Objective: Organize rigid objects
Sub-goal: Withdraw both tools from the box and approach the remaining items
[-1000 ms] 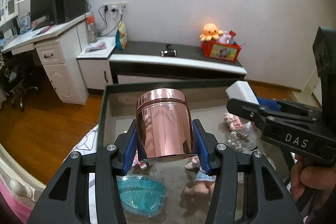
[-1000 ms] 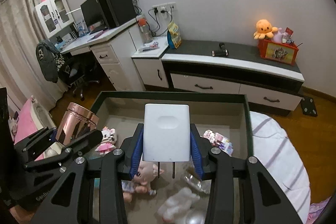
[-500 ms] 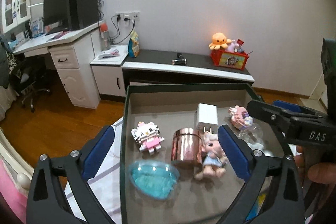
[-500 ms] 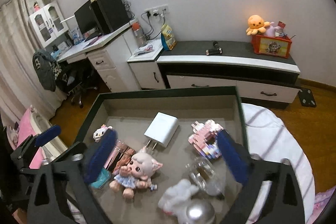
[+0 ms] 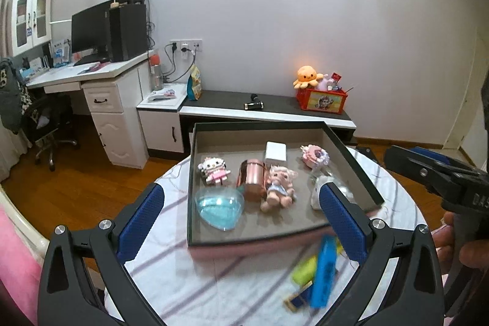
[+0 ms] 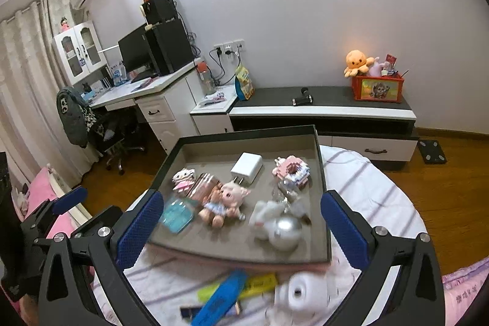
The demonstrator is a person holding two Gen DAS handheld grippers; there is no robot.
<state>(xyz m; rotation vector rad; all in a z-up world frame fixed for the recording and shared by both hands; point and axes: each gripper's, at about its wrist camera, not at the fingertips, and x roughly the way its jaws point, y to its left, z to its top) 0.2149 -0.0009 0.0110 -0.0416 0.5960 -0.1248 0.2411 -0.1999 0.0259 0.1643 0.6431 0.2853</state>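
Striped table (image 5: pixel 214 280); toy-filled tray (image 5: pixel 351 161)

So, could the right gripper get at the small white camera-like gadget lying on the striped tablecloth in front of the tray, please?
Probably yes: the right gripper is open and empty, the white gadget lies just below it outside the tray, and nothing covers it.

A dark-rimmed tray (image 5: pixel 351 161) with a grey floor fills the middle of the frame, holding a copper-pink tin (image 5: pixel 252 178) lying on its side at centre. Just behind the tin, a white charger (image 5: pixel 276 151) lies flat. To the tin's left stands a pink-and-white block cat figure (image 5: pixel 213 169), with a pig doll (image 5: pixel 277 187) touching its right.
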